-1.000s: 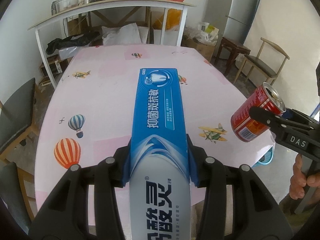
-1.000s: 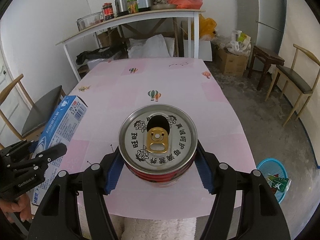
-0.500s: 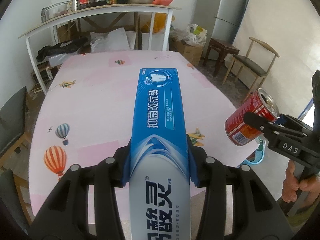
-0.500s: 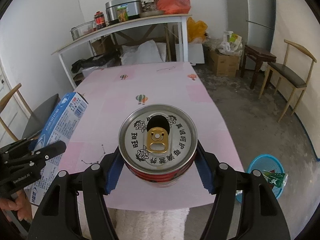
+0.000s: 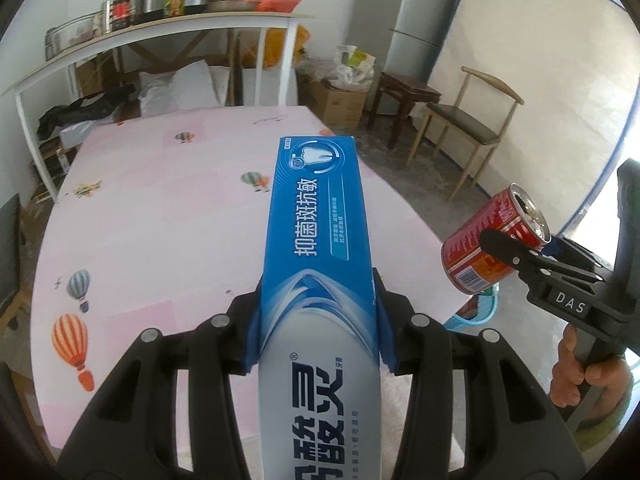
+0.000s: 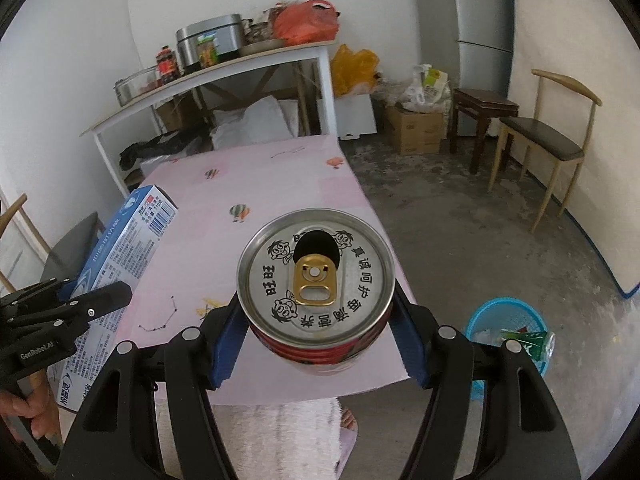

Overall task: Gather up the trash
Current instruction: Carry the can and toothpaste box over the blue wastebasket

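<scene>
Both loads hang above the pink desk [image 6: 256, 184]. To finish well, carry each over the blue bin [image 6: 506, 320] at lower right before releasing. Left tongs [image 5: 318, 320] clamp a toothpaste box [image 5: 320, 216] at moderate width — right tongs [image 6: 316, 332] spread wider, gripping a red can [image 6: 316, 276].

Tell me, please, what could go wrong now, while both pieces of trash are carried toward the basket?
1. The open red drink can is tilted in the right gripper; any leftover liquid might drip onto the pink tablecloth.
2. The long blue toothpaste box is held near one end by the left gripper, so it may pivot or slip.
3. The blue floor basket is small; the long box could miss.
</scene>
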`<state>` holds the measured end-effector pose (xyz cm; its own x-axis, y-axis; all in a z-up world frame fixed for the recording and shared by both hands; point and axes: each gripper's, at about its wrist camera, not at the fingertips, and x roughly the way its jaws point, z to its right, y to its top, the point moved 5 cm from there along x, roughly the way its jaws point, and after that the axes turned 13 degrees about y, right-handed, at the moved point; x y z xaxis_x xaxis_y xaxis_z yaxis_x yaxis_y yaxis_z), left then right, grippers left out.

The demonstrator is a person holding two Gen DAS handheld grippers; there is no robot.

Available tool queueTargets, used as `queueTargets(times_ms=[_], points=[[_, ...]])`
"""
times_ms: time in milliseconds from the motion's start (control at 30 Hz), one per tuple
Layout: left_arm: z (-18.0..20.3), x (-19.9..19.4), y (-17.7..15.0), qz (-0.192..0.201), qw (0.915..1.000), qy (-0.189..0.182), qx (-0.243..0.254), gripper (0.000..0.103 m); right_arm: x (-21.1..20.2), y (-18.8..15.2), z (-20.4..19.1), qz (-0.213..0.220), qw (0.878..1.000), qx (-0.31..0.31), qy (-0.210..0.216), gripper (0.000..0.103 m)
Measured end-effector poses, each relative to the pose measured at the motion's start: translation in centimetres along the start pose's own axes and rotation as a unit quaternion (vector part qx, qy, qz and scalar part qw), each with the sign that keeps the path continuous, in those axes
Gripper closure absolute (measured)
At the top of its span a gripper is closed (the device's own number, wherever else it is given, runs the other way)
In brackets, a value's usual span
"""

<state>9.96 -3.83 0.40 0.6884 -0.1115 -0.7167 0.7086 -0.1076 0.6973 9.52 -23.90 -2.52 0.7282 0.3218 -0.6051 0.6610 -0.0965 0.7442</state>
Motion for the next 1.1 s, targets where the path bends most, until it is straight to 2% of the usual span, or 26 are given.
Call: queueTargets(times_ms=[533, 767, 1100], points=[[8.7, -0.5, 3.7, 0.016, 0.9955, -0.075, 0.055, 0.06, -4.7, -0.1, 6.7, 0.043, 0.997, 0.06, -0.039, 0.039], [12.9, 0.8, 4.9, 0.006, 0.9912, -0.108, 0.076, 0.06, -6.9, -0.9, 10.2, 0.058, 0.992, 0.087, -0.067, 0.039], [18.8, 3.7, 5.9, -0.012, 0.9838, -0.142, 0.11, 0.06, -8.1, -3.2, 16.6, 0.057, 0.981, 0.146, -0.112, 0.039]])
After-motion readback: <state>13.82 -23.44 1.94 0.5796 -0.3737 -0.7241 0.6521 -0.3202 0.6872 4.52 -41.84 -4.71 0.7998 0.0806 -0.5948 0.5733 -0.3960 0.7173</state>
